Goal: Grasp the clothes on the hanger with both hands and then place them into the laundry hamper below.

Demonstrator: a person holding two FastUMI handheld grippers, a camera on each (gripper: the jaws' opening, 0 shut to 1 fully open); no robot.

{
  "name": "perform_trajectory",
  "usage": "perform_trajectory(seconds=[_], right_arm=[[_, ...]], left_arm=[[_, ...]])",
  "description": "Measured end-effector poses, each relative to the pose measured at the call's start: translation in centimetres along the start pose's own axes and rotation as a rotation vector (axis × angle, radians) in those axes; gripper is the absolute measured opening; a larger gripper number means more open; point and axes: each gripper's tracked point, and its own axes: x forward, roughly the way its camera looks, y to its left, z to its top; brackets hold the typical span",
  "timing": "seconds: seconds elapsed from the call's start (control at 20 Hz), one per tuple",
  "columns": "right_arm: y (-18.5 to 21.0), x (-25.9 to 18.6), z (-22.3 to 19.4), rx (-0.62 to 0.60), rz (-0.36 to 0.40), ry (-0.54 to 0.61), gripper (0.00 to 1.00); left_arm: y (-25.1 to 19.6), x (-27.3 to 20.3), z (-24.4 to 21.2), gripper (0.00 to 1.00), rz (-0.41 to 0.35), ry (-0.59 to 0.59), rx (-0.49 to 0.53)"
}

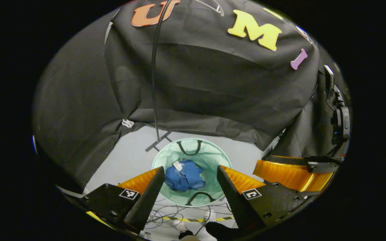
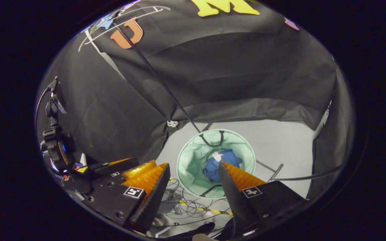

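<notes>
A crumpled blue garment (image 1: 184, 178) with a white tag lies at the bottom of the pale green laundry hamper (image 1: 206, 154) on the floor. My left gripper (image 1: 190, 172) hangs open high above the hamper, nothing between its fingers. In the right gripper view the same blue garment (image 2: 226, 157) rests inside the hamper (image 2: 193, 157), and my right gripper (image 2: 194, 169) is open and empty above its near rim. A bare white hanger (image 2: 119, 23) hangs at the top of a black rack pole (image 2: 159, 80). The right gripper's orange side (image 1: 290, 174) shows at the right of the left gripper view.
The black rack pole (image 1: 153, 83) rises behind the hamper from cross feet (image 1: 157, 142) on the grey floor. Loose cables (image 1: 179, 214) and a yellow-black tape strip (image 2: 209, 211) lie in front of the hamper. A camera mount (image 1: 340, 117) stands at the right.
</notes>
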Motion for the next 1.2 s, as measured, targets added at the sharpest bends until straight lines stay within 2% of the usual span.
perform_trajectory(seconds=[0.1, 0.15, 0.2, 0.25, 0.3, 0.45, 0.5, 0.55, 0.6, 0.7, 0.85, 0.9, 0.95, 1.05, 1.2], right_arm=[[1.1, -2.0, 2.0, -0.020, 0.006, -0.085, 0.92], [1.7, -3.1, 2.7, -0.029, 0.009, -0.122, 0.92], [2.5, -4.6, 3.5, -0.043, 0.007, -0.164, 0.92], [3.1, -5.8, 4.1, -0.052, 0.002, -0.206, 0.91], [3.7, -7.2, 4.9, -0.059, -0.004, -0.246, 0.92], [5.3, -11.9, 6.5, -0.076, -0.015, -0.359, 0.94], [5.8, -13.3, 6.9, -0.081, -0.028, -0.395, 0.95], [6.3, -14.7, 7.2, -0.088, -0.041, -0.436, 0.95], [6.9, -16.0, 7.6, -0.106, -0.058, -0.476, 0.95], [7.5, -18.7, 8.1, -0.145, -0.093, -0.553, 0.97], [9.3, -22.7, 7.5, -0.151, -0.107, -0.617, 0.98], [9.6, -24.0, 7.7, -0.155, -0.117, -0.640, 0.98], [9.6, -25.4, 7.9, -0.158, -0.127, -0.667, 0.98], [9.5, -28.5, 8.1, -0.160, -0.145, -0.719, 0.98], [8.6, -33.5, 9.0, -0.183, -0.206, -0.788, 0.99]], left_arm=[[0.1, -2.3, 2.3, 1.00, 0.008, -0.077, 0.014], [0.1, -3.6, 3.5, 0.96, 0.008, -0.115, 0.019], [0.2, -4.7, 4.5, 0.96, 0.006, -0.152, 0.025], [0.2, -5.8, 5.5, 1.00, 0.003, -0.187, 0.033], [0.4, -7.2, 6.5, 0.96, -0.002, -0.220, 0.043], [0.4, -11.4, 9.1, 0.96, -0.014, -0.315, 0.080], [0.4, -12.6, 9.6, 0.96, -0.021, -0.343, 0.092], [0.2, -13.7, 10.0, 1.00, -0.031, -0.367, 0.106], [-0.2, -14.7, 10.3, 0.96, -0.039, -0.388, 0.121], [-1.1, -16.7, 10.9, 0.96, -0.061, -0.425, 0.153], [-2.1, -18.8, 11.6, 0.95, -0.100, -0.472, 0.178], [-2.6, -19.6, 12.0, 1.00, -0.110, -0.489, 0.182], [-3.0, -20.4, 12.3, 0.95, -0.117, -0.505, 0.184], [-3.8, -23.2, 13.2, 1.00, -0.129, -0.548, 0.189], [-4.3, -26.3, 14.9, 1.00, -0.116, -0.618, 0.207]])
